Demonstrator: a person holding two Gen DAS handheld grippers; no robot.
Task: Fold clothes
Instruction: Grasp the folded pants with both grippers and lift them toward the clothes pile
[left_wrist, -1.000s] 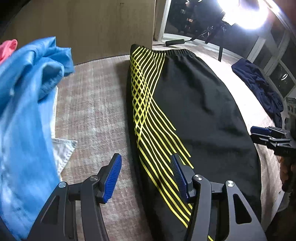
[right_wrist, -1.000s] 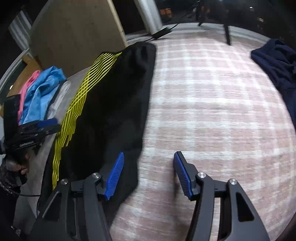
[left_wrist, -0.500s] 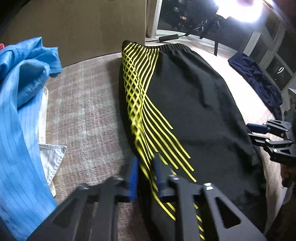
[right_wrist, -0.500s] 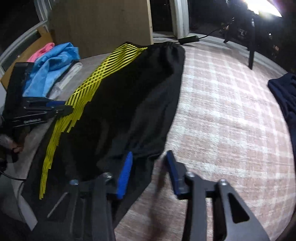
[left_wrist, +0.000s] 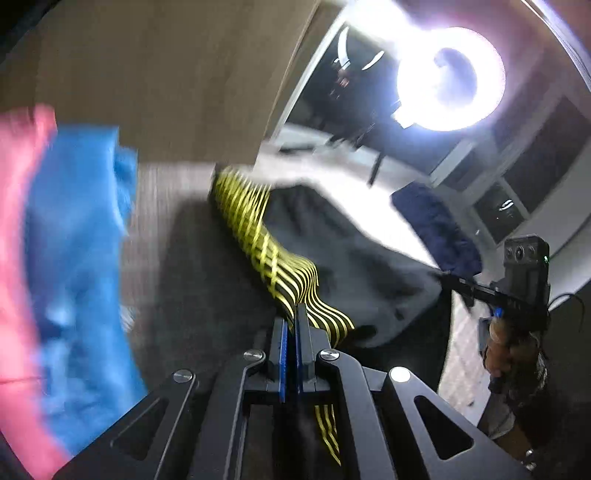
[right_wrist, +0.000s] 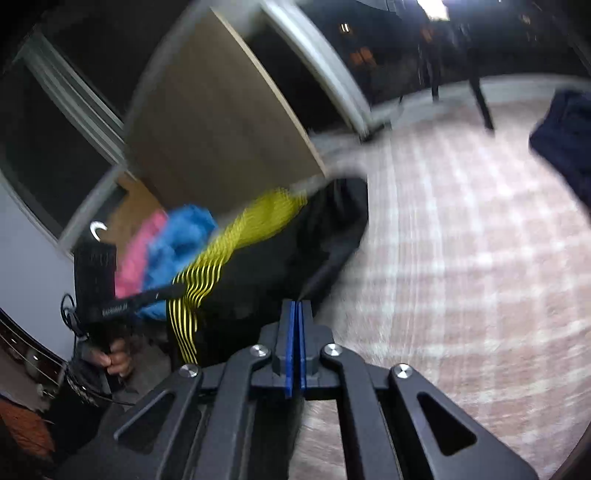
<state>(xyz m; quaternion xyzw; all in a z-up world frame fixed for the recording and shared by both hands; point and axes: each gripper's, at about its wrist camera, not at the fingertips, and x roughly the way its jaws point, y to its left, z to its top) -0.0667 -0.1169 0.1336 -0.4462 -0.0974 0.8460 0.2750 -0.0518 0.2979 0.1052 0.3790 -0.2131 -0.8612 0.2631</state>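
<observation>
Ring light (left_wrist: 450, 77) glares above plaid carpet (right_wrist: 461, 258).

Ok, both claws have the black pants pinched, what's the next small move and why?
Probably carry the lifted hem forward toward the waistband. The left claw and right claw are each shut on the black pants, whose near end is raised while the far end lies on the checked cloth.

Your trousers (left_wrist: 369, 258) stretch between both grippers; a clothes pile (left_wrist: 74, 258) lies to their left, another garment (right_wrist: 565, 140) seemingly far right.
</observation>
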